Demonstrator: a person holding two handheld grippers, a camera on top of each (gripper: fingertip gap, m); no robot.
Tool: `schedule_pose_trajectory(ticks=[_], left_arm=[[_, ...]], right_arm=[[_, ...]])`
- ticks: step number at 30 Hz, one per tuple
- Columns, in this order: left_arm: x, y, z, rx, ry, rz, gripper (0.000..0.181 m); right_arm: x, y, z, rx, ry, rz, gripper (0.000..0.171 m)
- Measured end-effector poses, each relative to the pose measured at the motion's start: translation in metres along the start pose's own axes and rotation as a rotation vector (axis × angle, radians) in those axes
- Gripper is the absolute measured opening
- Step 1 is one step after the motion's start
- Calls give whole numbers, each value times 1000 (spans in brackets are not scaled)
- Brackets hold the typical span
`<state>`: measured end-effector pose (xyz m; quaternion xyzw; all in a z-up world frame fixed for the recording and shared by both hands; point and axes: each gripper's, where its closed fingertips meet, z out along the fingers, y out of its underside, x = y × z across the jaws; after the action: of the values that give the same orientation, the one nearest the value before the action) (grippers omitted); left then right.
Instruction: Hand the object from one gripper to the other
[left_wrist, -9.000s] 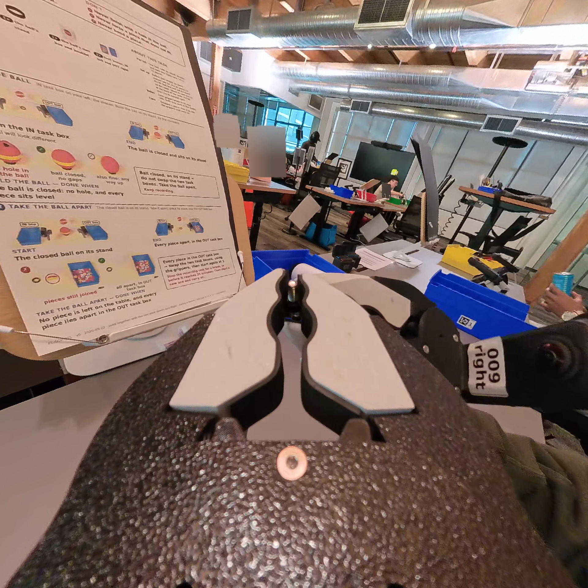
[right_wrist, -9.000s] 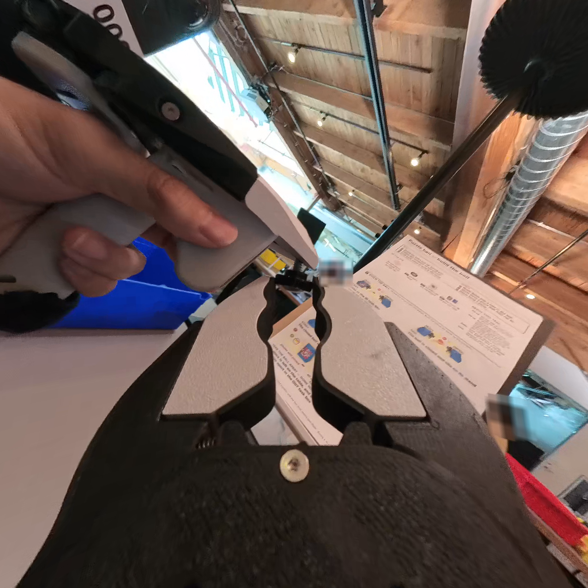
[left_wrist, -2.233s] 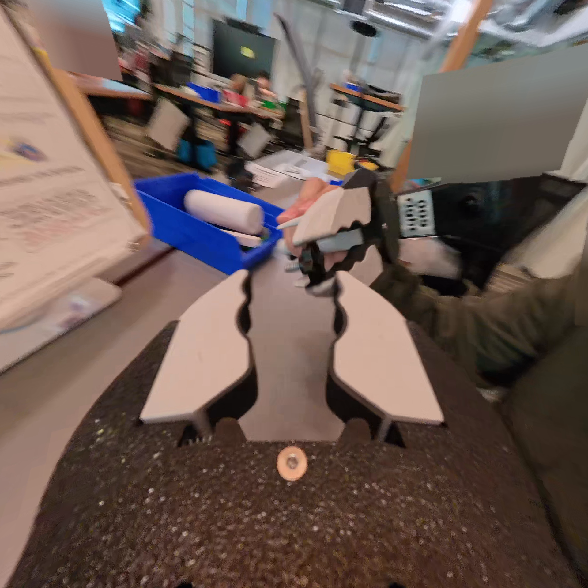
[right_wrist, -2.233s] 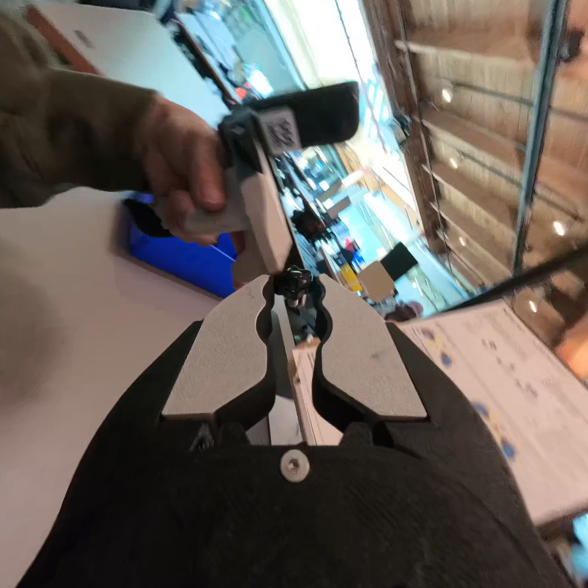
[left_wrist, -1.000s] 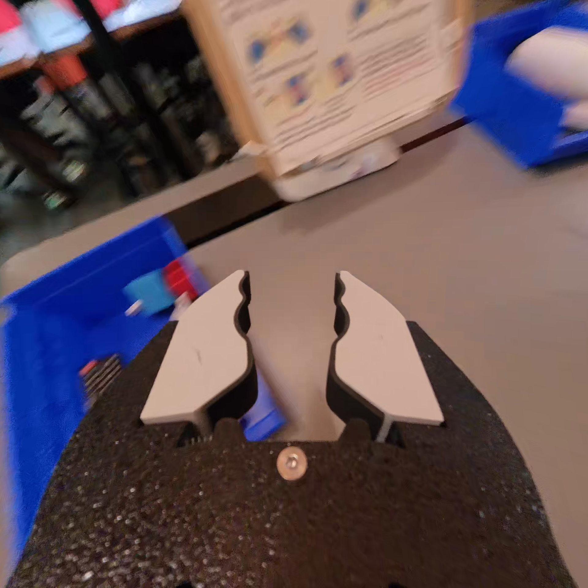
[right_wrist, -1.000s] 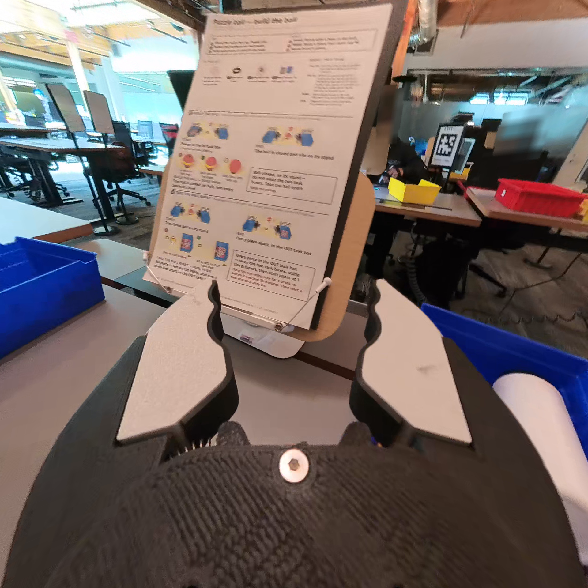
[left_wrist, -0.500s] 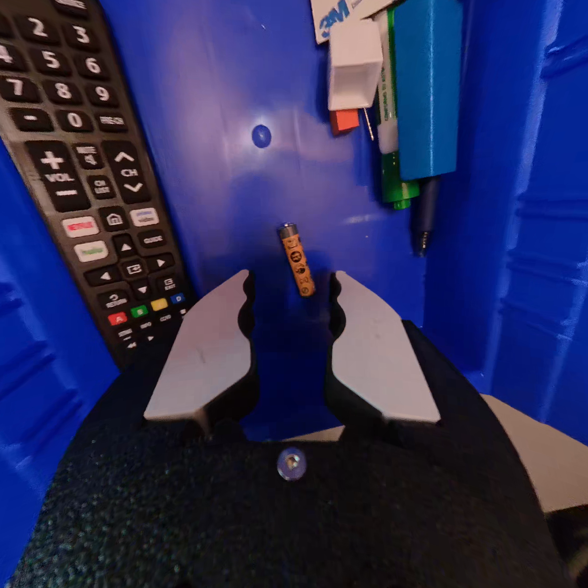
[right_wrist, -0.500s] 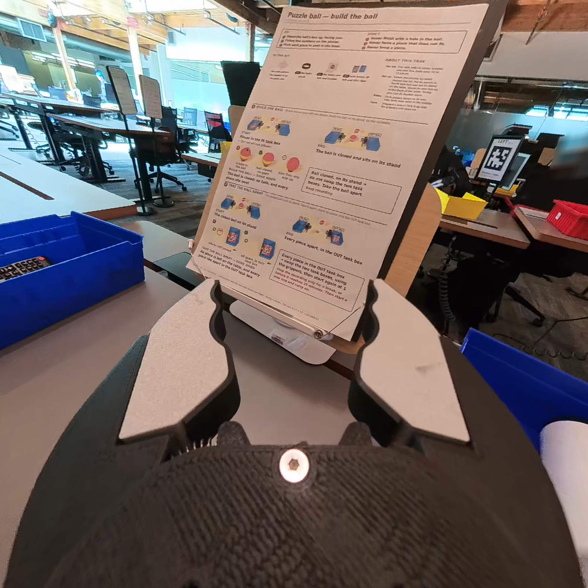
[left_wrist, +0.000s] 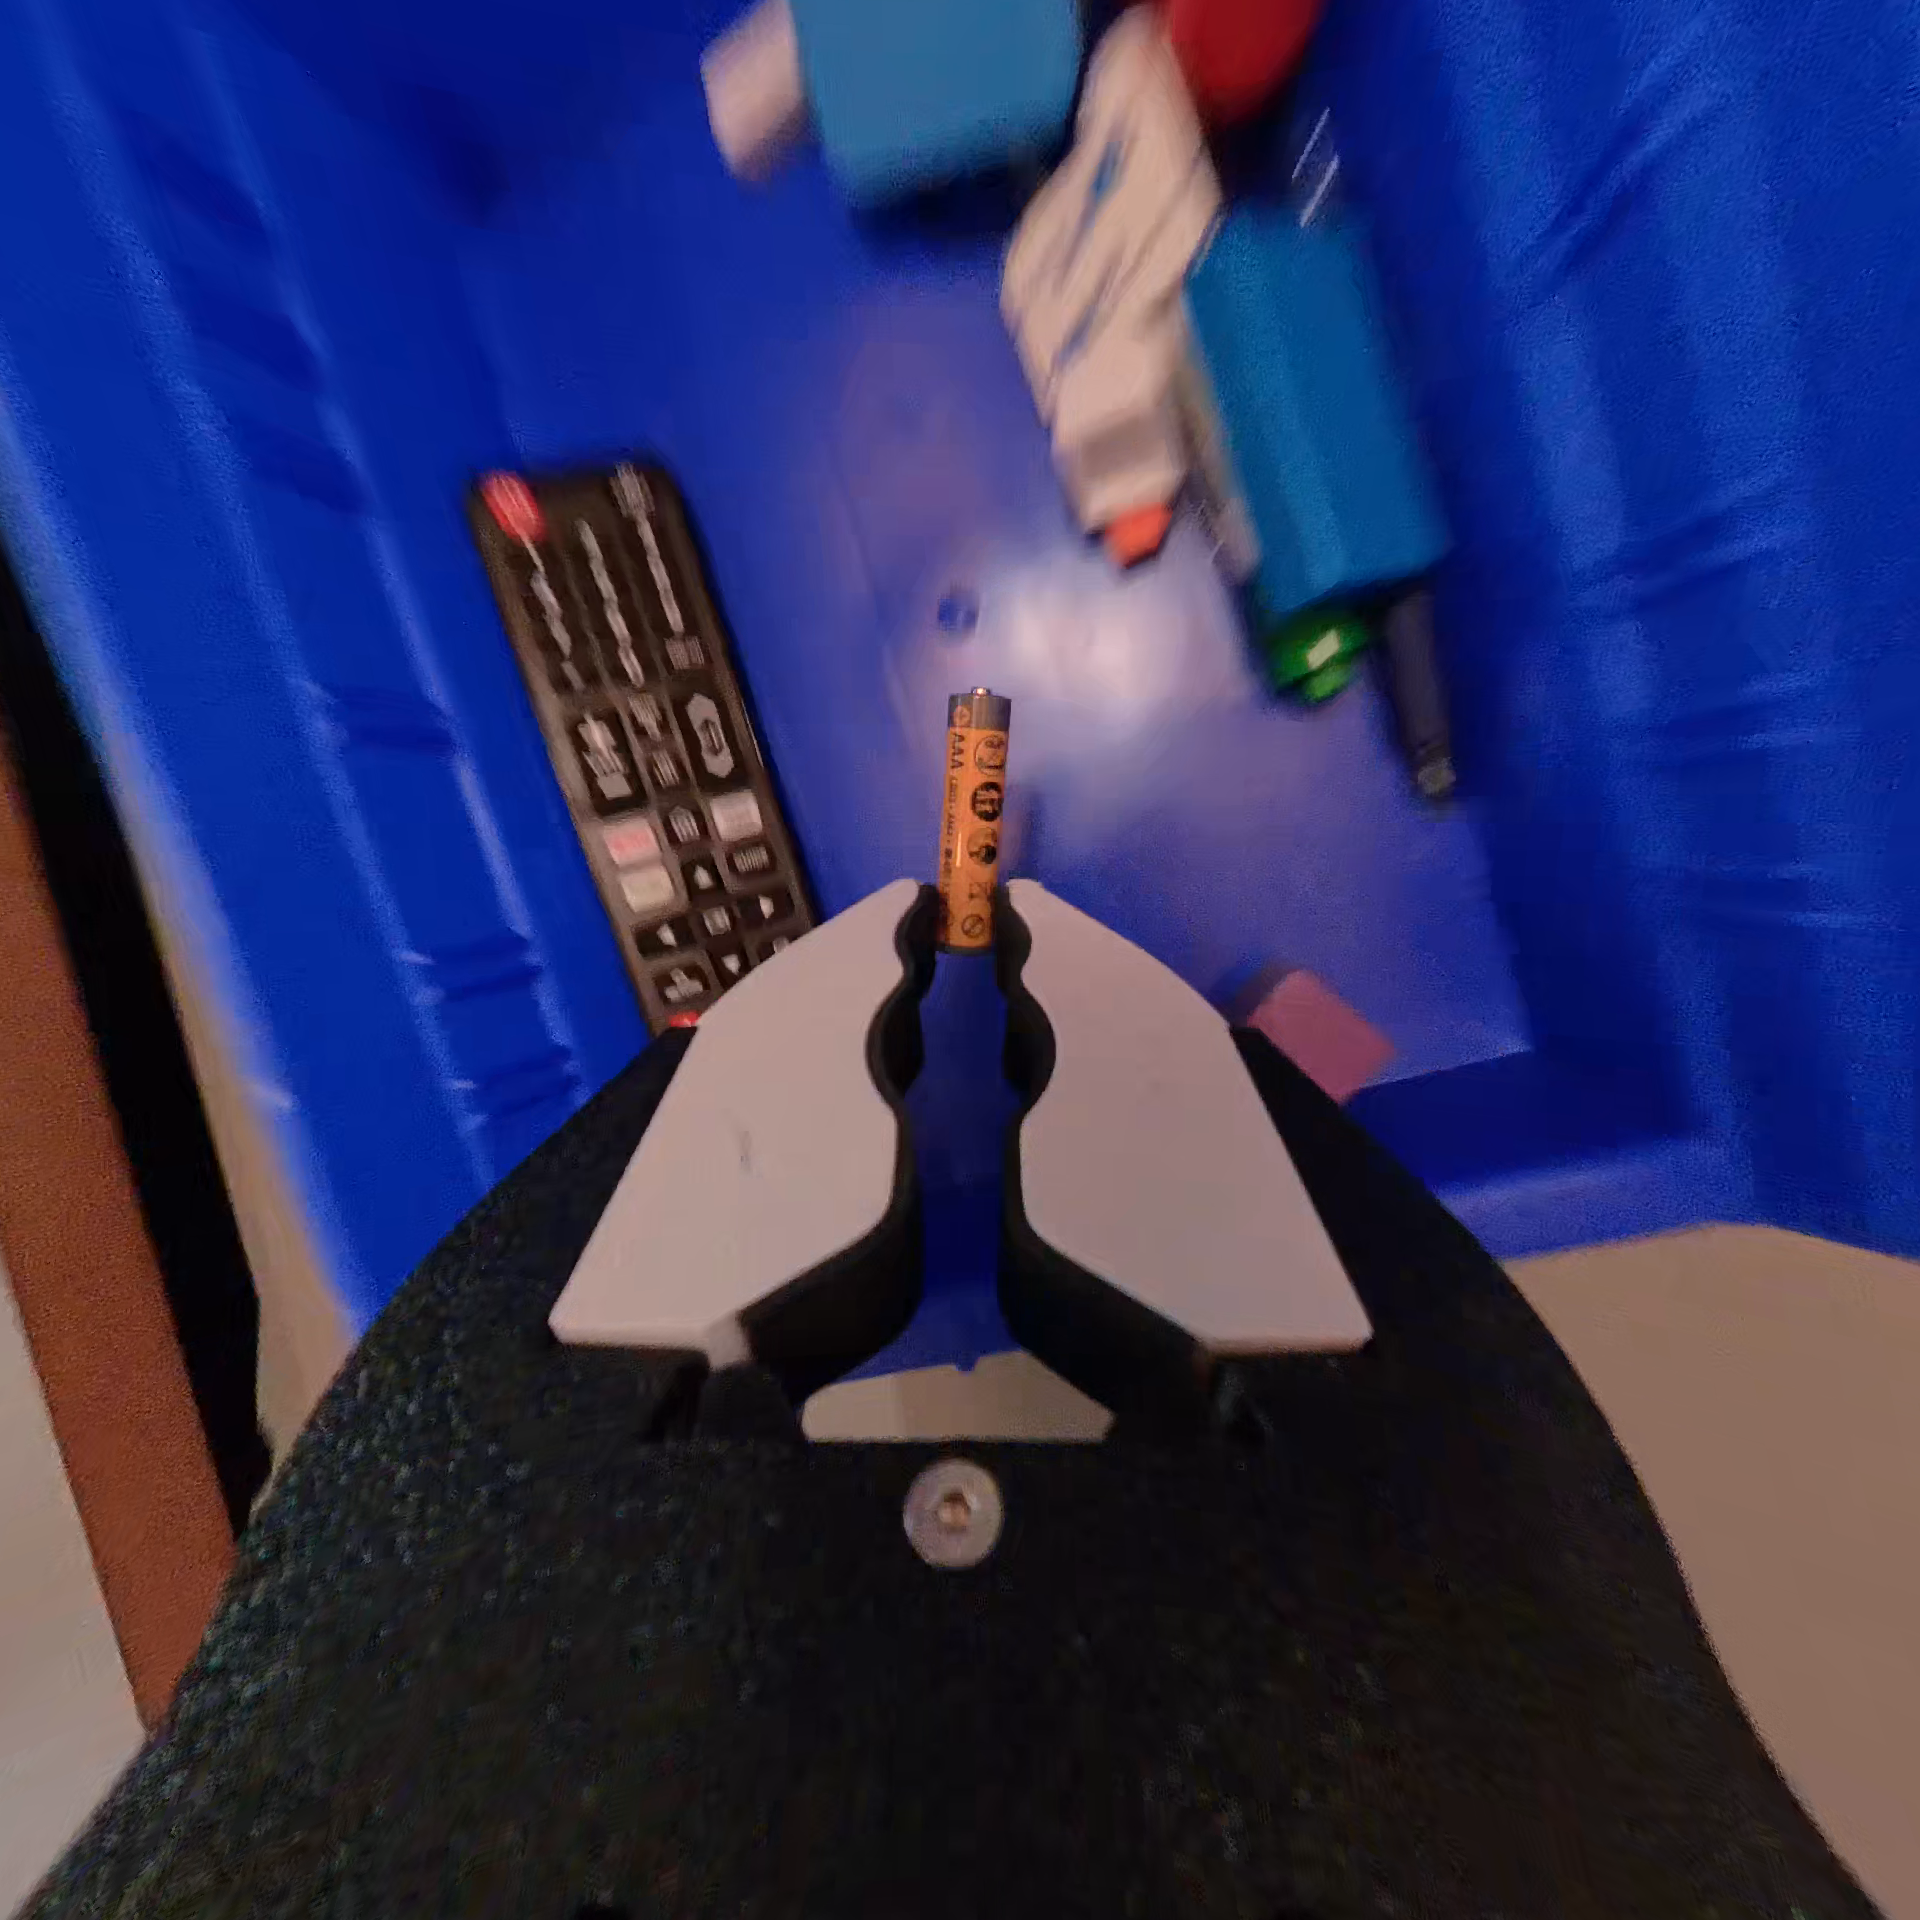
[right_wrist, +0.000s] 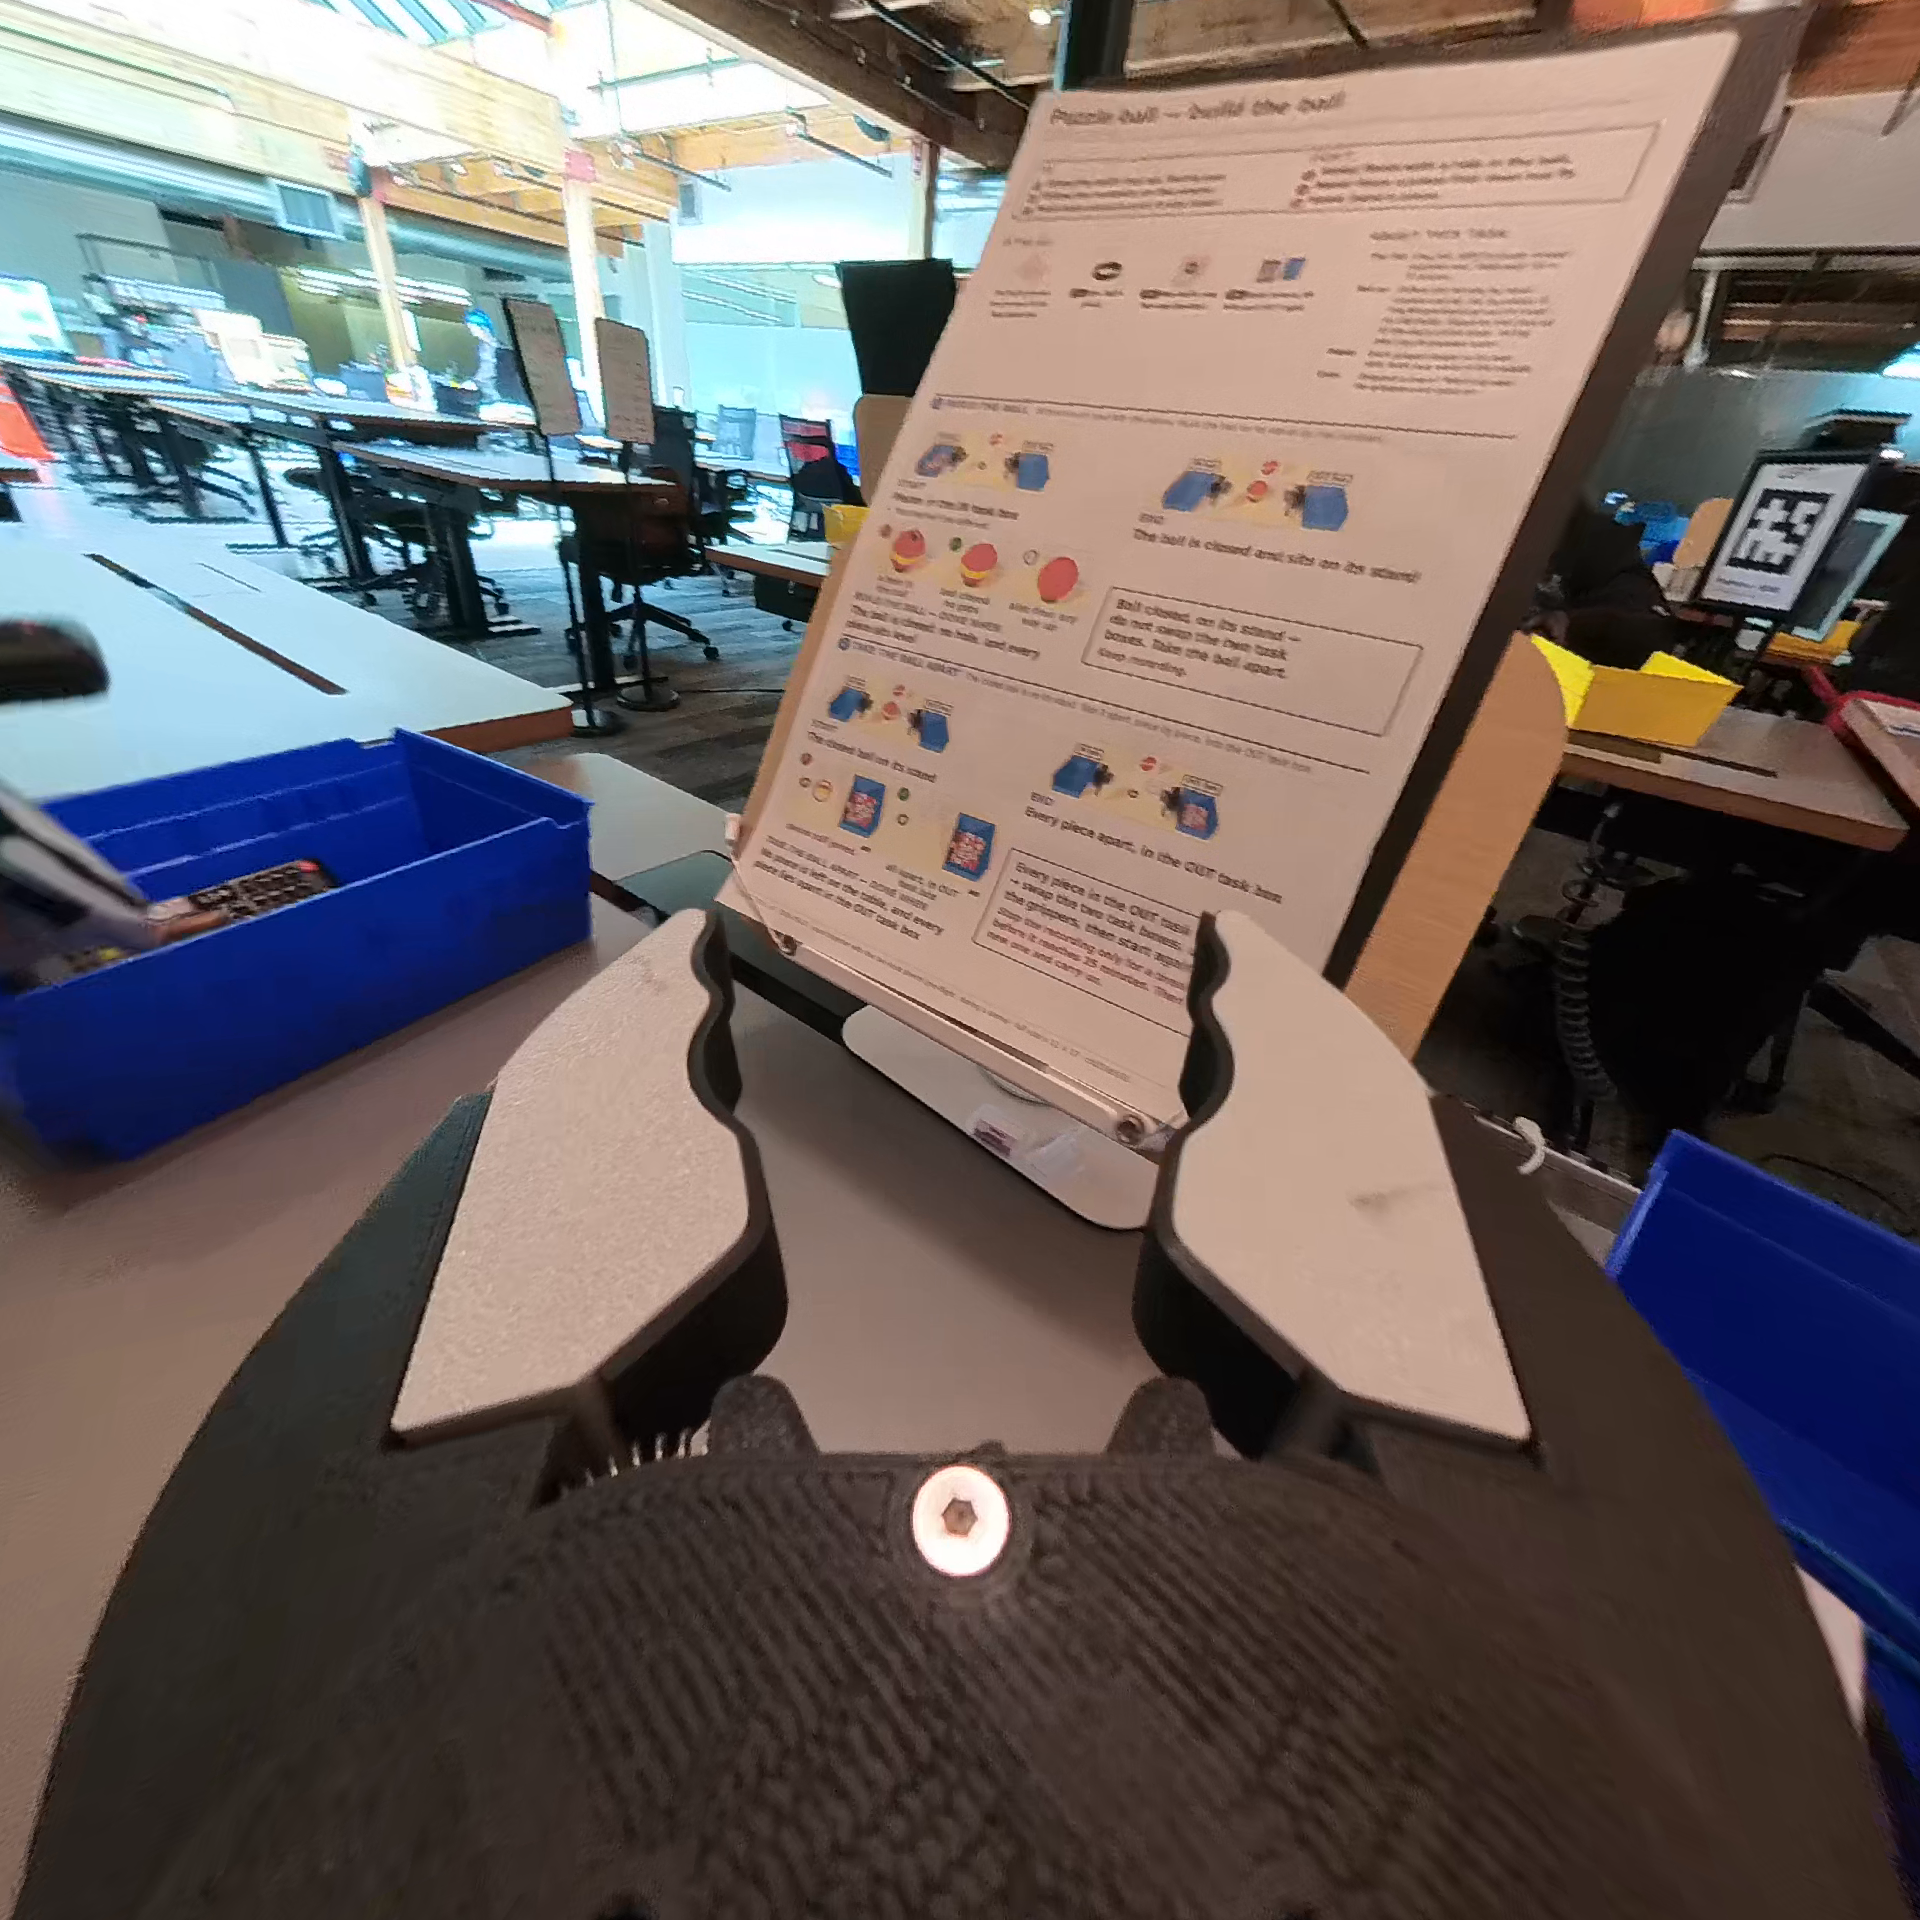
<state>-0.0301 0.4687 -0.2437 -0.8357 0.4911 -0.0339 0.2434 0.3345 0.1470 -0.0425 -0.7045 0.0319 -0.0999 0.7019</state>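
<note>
My left gripper (left_wrist: 964, 906) is shut on the lower end of a small orange battery (left_wrist: 975, 805), which stands out past the fingertips above the floor of a blue bin (left_wrist: 312, 436). The view is blurred by motion. My right gripper (right_wrist: 954, 935) is open and empty above the grey table (right_wrist: 208, 1299), facing an instruction sheet on a stand (right_wrist: 1195, 540). The same blue bin (right_wrist: 312, 935) shows at the left of the right wrist view, with part of the left gripper (right_wrist: 52, 883) over it.
In the bin lie a black remote control (left_wrist: 644, 748), a light blue block (left_wrist: 1309, 436), a green-capped marker (left_wrist: 1314, 649), a white item (left_wrist: 1122, 343) and a purple piece (left_wrist: 1314, 1039). A second blue bin (right_wrist: 1787, 1330) sits at the right. Desks and chairs stand behind. Some 55 cm of space lies between my two pairs of fingers.
My left gripper swung down into the bin, closed on the battery and has lifted it off the bin floor. My right gripper stayed open and turned a little to the left.
</note>
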Motion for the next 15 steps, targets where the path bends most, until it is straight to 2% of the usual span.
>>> schedule_pose_trajectory(ticks=[2,3,5,8,11,14,15], left_arm=[[19,-39,-48,229,92,7,10],[40,-61,-77,366,193,12,10],[93,-97,-142,609,458,37,10],[175,-121,-219,856,785,181,10],[246,-127,-253,954,991,295,10],[302,-129,-261,1002,1134,379,11],[314,-129,-261,1007,1176,384,11]], right_arm=[[-11,-4,1,19,-56,-1,87],[-21,-8,1,35,-108,-8,92],[-51,-19,-2,106,-264,-28,85],[-90,-42,-10,209,-454,72,76],[-132,-56,-22,234,-677,165,78],[-146,-66,-27,272,-711,148,73],[-145,-68,-28,287,-705,151,66]])
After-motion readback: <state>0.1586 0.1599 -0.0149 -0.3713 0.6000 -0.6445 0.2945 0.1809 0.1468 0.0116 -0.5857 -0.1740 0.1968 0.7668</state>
